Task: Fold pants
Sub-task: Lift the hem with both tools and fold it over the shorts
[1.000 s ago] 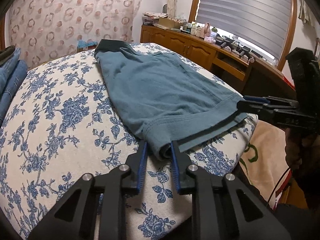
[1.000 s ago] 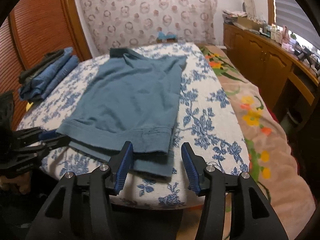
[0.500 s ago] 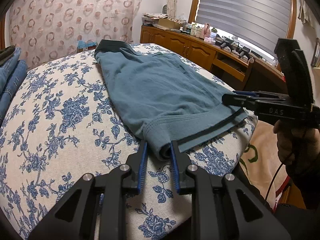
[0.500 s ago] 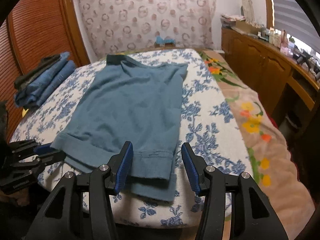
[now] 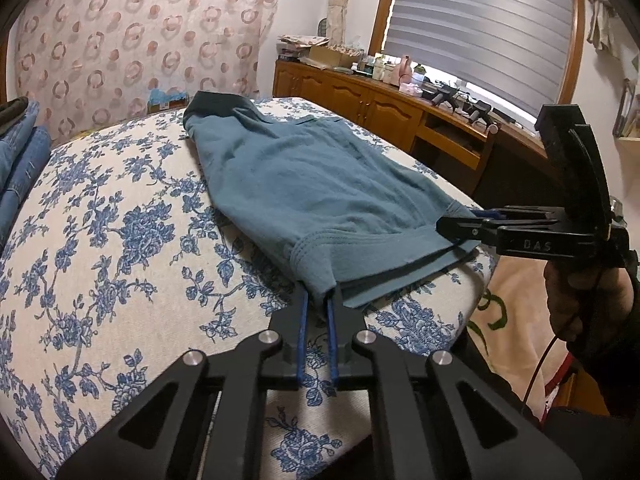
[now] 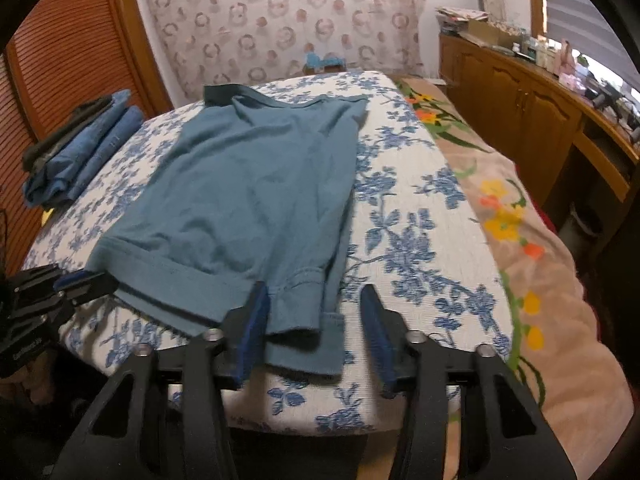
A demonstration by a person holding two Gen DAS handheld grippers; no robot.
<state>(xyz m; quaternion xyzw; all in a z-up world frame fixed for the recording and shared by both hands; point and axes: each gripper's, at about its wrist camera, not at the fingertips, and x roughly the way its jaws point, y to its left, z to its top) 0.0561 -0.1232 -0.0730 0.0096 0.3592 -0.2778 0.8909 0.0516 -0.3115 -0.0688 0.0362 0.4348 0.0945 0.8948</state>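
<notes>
At the near edge of the bed, the left gripper (image 5: 318, 312) is seen angled downward, its blue-padded fingers (image 5: 303, 320) drawn almost together and pinching the near corner of the teal-blue knitted pants (image 5: 304, 184), whose hem is bunched between the pads. In the right wrist view the same gripper (image 6: 80, 280) appears at the left, clamped on the hem's corner. The right gripper (image 6: 314, 320) is likewise tilted downward over the other corner of the hem; its fingers (image 6: 256, 316) stand partly apart and are closing, the cuff lying between them, with one pad at the cloth and the other clear of it. In the left wrist view this gripper (image 5: 460, 226) is seen from the side, held level with the hem by a hand (image 5: 580, 296) wrapped around its handle below.

The pants are spread flat lengthwise on the white bedspread with blue flowers (image 5: 100, 240), the hem nearest and the dark waistband (image 6: 224, 94) farthest. Beside the floral bedspread, a beige blanket with orange and yellow flowers (image 6: 520, 220) covers the bed's right side. A stack of folded blue denim garments (image 6: 80, 148) lies on the bedspread's left part, well apart from the pants. Beyond, a wooden sideboard (image 5: 360, 100) is ranged under a window with grey blinds (image 5: 480, 20), and a ring-patterned curtain (image 5: 140, 40) hangs behind the bed.
</notes>
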